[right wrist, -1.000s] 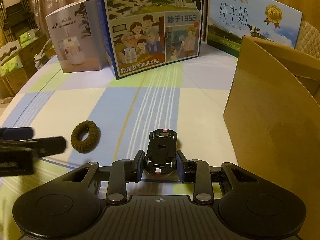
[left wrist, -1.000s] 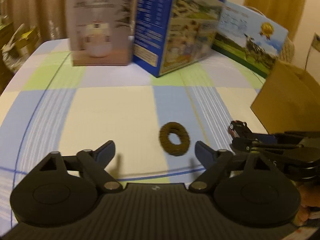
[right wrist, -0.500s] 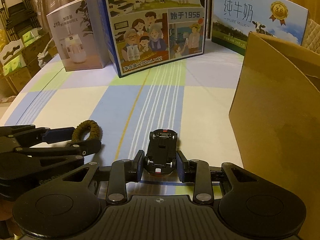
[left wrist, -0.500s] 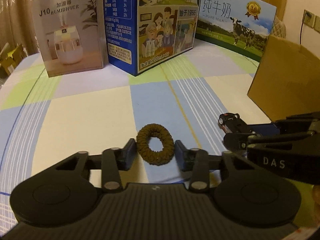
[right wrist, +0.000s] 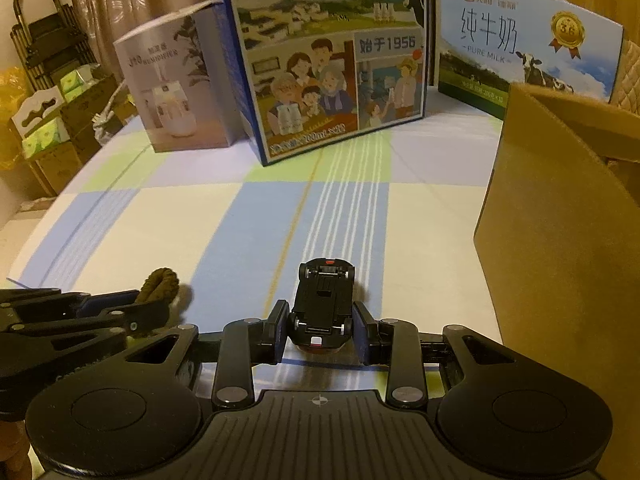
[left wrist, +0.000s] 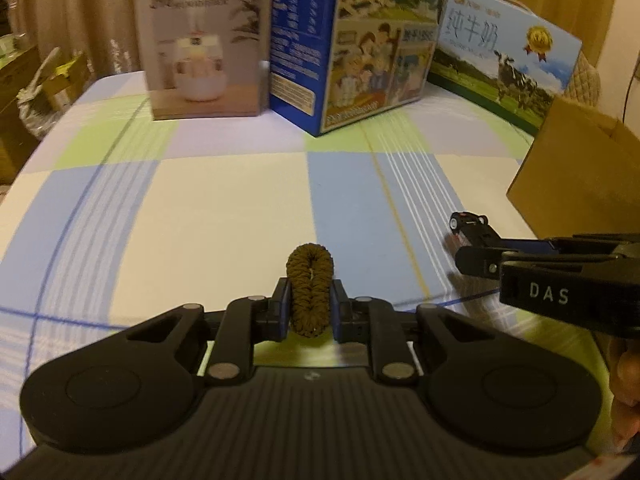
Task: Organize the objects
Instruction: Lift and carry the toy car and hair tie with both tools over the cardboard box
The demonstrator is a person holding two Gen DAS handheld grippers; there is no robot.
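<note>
Nearest in the left wrist view, the left gripper has its jaws closed tight on a brown braided hair tie, which is squeezed from a ring into a narrow upright loop between the two pads. In the right wrist view, the right gripper is clamped on a small black toy car, gripped by its sides at the rear with its underside facing up and its nose pointing away from the camera. The two grippers sit side by side over a tablecloth checked in blue, cream, green and lilac, the hair tie to the left of the car with a stretch of cloth between them. Whether the car and the hair tie touch the cloth cannot be told. To the right of the car stands a brown cardboard box with an open flap. At the far edge of the table three cartons stand in a row: a grey humidifier box on the left, a tall blue milk carton in the middle, and a lower light-blue milk carton with a cow and a gold medal on the right. Curtains hang behind them.
</note>
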